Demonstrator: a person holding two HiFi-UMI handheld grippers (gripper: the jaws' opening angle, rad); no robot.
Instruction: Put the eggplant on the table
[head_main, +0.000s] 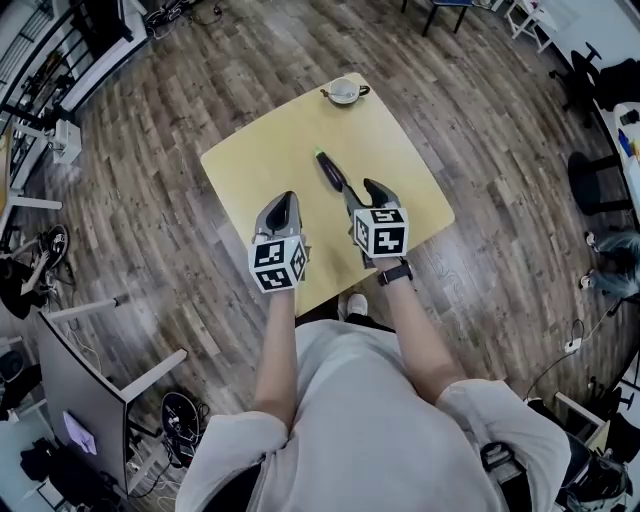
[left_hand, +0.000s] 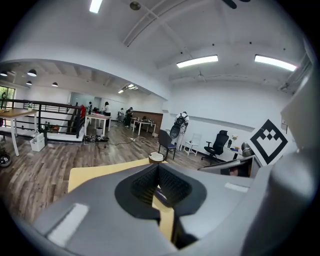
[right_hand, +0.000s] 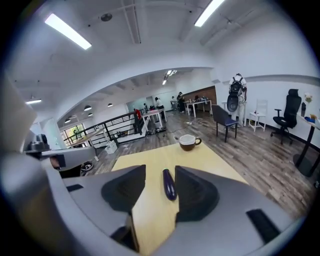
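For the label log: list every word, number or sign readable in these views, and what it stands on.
None can be read.
The marker cubes: black-and-white square patterns only, no letters.
The cup, eggplant and table: no print visible.
The screen at lower left, head view: too small to read.

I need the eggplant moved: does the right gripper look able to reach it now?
Probably yes: the right gripper is open and empty, and the eggplant lies bare on the table just ahead, nothing between.

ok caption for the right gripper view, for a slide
Open right tool over the yellow table, eggplant lying on it ahead of the tips, cup at the far edge.
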